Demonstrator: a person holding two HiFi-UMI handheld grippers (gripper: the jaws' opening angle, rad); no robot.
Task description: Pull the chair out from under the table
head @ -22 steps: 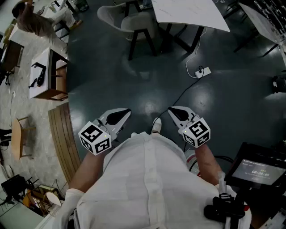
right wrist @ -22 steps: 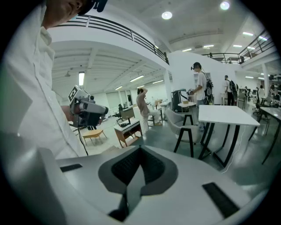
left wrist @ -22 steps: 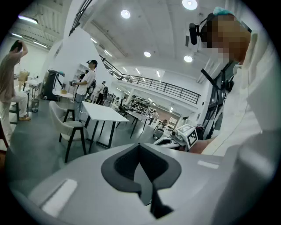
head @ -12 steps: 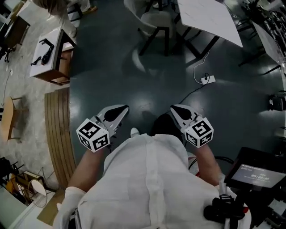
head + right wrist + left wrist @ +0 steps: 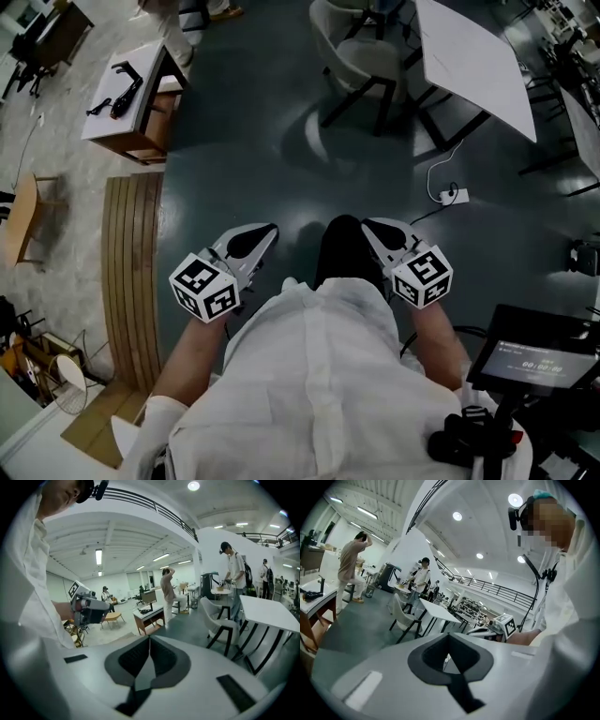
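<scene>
Chair (image 5: 361,58): pale seat, dark legs, standing at the left side of the white table (image 5: 473,56), close against its edge. Nothing touches it.

Both grippers are well apart from the table, on its near side over the dark floor (image 5: 234,159), held in front of the person's white shirt (image 5: 319,375) and pointing toward the table.
- Left gripper (image 5: 269,231): jaws pressed together, nothing between them.
- Right gripper (image 5: 368,225): jaws also closed tight, empty.

The person's dark leg (image 5: 344,251) shows between the two grippers.

A power strip (image 5: 454,196) with its cable lies on the floor just on the near side of the table, between it and the right gripper.

Far left of the table is a wooden desk (image 5: 141,89) with a dark tool (image 5: 117,94) on top. A slatted wood board (image 5: 131,272) lies on the floor, left of the table and nearer the person than the desk. A screen (image 5: 534,354) sits on the near right of the table, beside the person.

The gripper views show people standing beyond the table.
</scene>
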